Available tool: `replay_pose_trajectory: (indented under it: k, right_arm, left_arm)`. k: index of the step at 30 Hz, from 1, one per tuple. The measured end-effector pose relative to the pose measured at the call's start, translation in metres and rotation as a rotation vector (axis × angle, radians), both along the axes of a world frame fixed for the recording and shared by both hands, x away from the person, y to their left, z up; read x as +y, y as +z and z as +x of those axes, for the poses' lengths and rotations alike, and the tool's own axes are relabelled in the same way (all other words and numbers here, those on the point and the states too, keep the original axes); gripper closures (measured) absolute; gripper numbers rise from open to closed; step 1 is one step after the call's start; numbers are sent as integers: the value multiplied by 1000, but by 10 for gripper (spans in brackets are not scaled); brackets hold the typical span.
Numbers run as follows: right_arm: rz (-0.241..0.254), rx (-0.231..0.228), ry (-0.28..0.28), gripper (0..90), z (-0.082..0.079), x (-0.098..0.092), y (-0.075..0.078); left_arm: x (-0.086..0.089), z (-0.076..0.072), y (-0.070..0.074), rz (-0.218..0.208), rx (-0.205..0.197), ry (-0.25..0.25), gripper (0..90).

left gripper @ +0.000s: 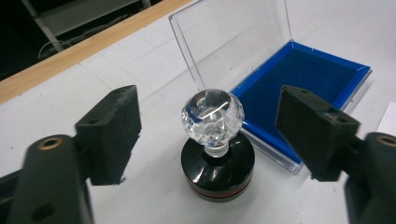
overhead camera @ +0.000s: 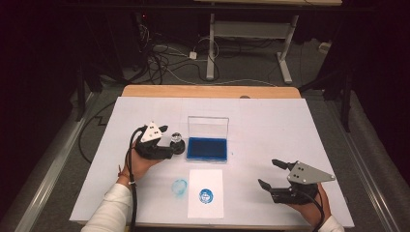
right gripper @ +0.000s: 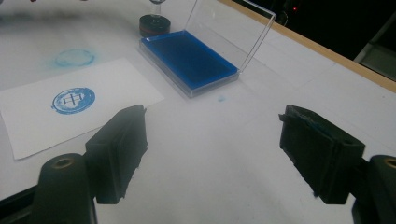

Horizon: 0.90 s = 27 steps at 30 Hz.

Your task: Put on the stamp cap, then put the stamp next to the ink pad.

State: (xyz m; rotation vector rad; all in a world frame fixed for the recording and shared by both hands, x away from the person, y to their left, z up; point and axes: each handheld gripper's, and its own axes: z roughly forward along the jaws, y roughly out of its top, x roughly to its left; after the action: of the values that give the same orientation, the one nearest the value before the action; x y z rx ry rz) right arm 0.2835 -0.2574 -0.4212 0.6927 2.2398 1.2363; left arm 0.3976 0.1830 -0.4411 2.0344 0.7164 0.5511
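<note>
I set the stamp (left gripper: 217, 149) at nine o'clock of the ink pad (left gripper: 299, 84); left gripper (left gripper: 210, 135) wide, stamp loose between; right gripper (right gripper: 219, 154) wide, empty.

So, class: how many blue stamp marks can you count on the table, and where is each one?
2. A crisp round mark sits on the white paper; a fainter smudged ring lies on the table surface just left of that paper.

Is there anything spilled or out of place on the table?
Yes. A faint blue ink ring lies directly on the white table, left of the paper bearing the clean print; a stray impression.
</note>
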Motion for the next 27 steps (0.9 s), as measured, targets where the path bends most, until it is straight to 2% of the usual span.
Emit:
replay_pose_trajectory:
  k: [6, 8, 10, 11, 14, 17, 21, 27]
  right_arm:
    - [-1, -16, -9, 219, -2, -1, 1]
    - [2, -24, -15, 218, -2, -1, 2]
    - [-2, -35, -18, 216, -4, 0, 2]
    - [-8, -38, -19, 213, -4, 0, 2]
    - [-19, -55, -30, 212, -5, 0, 2]
    - [-20, -68, -37, 209, -6, 1, 4]
    - [-39, -82, -39, 208, -8, 4, 2]
    - [-39, -101, -56, 209, -13, 4, 0]
  left_arm:
    - [-1, -9, 10, 20, -46, 4, 189]
    - [-1, -12, 13, 8, -54, 0, 188]
    - [-2, -15, 18, 28, -71, 4, 188]
    - [-2, -16, 19, 29, -87, 0, 188]
    - [-3, -20, 23, 27, -98, -6, 188]
    - [-6, -26, 27, 54, -119, -17, 188]
    - [-9, -34, 32, 57, -148, -35, 188]
    - [-14, -40, 35, 52, -150, -53, 188]
